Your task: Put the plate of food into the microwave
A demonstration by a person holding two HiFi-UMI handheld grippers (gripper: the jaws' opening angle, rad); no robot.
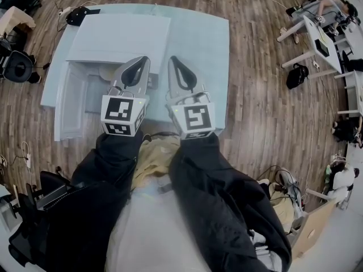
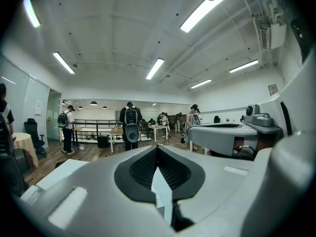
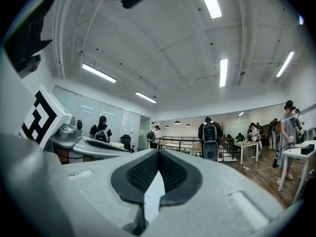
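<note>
A white microwave (image 1: 119, 38) stands on the left part of a pale table (image 1: 198, 33), its door (image 1: 71, 103) swung open toward me. A pale round shape (image 1: 108, 72) shows at the cavity's mouth, partly hidden by the left gripper; I cannot tell whether it is the plate of food. My left gripper (image 1: 144, 59) and right gripper (image 1: 173, 59) hover side by side over the table's near edge, pointing level across the room. Both are shut with nothing between the jaws, as seen in the left gripper (image 2: 157, 148) view and the right gripper (image 3: 159, 151) view.
A black bag (image 1: 76, 16) lies at the table's far left corner. Office chairs (image 1: 20, 67) stand at the left, desks (image 1: 323, 44) at the right on the wooden floor. Several people (image 2: 131, 125) stand among tables across the room.
</note>
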